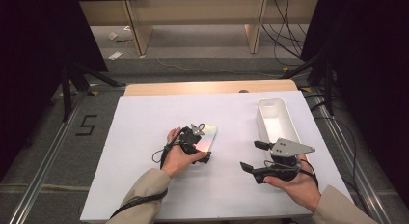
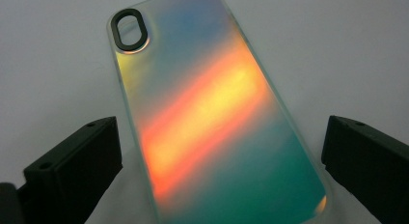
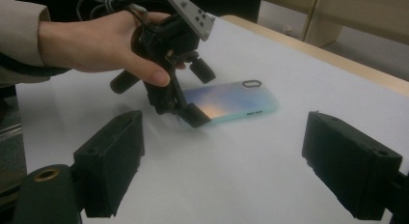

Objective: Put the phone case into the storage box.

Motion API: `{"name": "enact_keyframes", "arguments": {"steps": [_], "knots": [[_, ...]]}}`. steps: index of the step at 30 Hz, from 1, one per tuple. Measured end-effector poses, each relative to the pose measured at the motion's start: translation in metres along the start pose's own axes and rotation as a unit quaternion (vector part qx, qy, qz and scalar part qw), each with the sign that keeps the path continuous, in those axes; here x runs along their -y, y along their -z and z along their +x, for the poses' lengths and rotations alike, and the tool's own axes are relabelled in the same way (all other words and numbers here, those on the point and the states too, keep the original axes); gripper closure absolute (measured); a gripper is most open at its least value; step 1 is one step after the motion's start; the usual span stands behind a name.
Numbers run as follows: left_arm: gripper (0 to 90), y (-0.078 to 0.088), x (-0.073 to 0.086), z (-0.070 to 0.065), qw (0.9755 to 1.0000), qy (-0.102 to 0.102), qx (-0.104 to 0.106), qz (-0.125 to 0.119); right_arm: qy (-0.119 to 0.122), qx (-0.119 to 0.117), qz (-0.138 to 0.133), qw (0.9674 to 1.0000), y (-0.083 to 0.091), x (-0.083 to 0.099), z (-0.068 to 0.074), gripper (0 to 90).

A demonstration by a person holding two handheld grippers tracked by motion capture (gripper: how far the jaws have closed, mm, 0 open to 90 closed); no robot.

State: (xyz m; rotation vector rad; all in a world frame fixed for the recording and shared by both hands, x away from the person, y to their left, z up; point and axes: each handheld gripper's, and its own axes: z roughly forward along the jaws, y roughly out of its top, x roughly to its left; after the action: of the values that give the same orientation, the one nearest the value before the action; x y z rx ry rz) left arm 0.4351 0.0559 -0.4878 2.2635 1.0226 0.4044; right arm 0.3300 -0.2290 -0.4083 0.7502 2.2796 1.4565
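Near the tabletop's (image 1: 144, 185) middle, the left gripper (image 2: 217, 151) straddles an iridescent phone case (image 2: 212, 118), jaws released — close evenly on both long edges; right gripper (image 3: 222, 161) gapes idle.

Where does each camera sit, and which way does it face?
High view: above the person's side, looking forward and down at the table; forearms, hands, left gripper, right gripper.
Left gripper view: looks down between its jaws onto the phone case.
Right gripper view: low, facing the left hand.
Shared: the phone case appears in all three.
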Motion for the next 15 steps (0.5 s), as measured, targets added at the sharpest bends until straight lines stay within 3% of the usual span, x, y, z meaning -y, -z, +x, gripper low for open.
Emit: {"name": "enact_keyframes", "arguments": {"steps": [15], "knots": [[1.3, -0.0043, -0.0007, 0.0008, 0.9999, 0.008, -0.004, 0.011, 0.0, 0.0, 0.0, 1.0, -0.0001, 0.0, 0.0, 15.9]]}}
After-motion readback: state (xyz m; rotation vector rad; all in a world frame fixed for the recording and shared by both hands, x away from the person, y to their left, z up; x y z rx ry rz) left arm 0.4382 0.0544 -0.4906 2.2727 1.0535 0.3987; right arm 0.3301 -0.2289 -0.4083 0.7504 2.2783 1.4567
